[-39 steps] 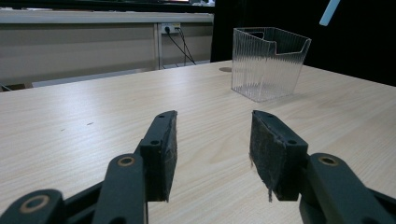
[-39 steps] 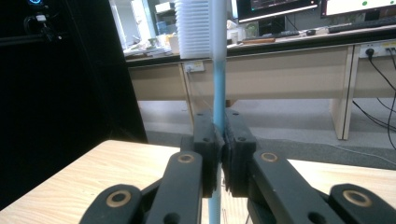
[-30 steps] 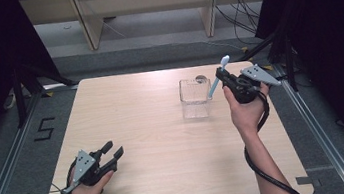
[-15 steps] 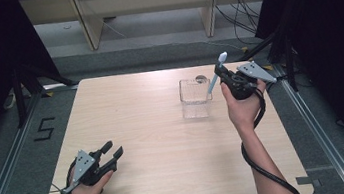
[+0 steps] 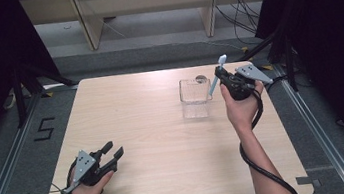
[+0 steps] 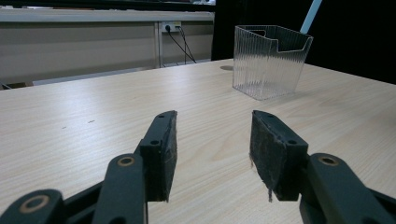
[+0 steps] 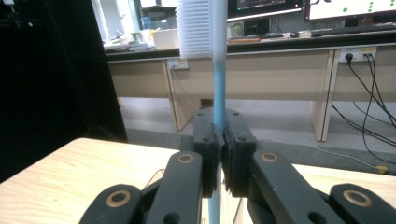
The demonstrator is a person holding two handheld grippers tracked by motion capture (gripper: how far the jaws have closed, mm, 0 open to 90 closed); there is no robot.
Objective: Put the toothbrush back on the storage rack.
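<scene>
The right gripper (image 5: 224, 79) clamps a toothbrush (image 7: 218, 70) whose lower end is cut off above the clear container (image 5: 195, 92), while the left gripper (image 5: 113, 153) rests open-jawed.

A dark numeral 5 (image 5: 44, 129) is marked on the grey floor (image 5: 7, 164) left of the surface, in the high view. The right gripper view shows lit monitors (image 7: 327, 7), their writing too small to read.
</scene>
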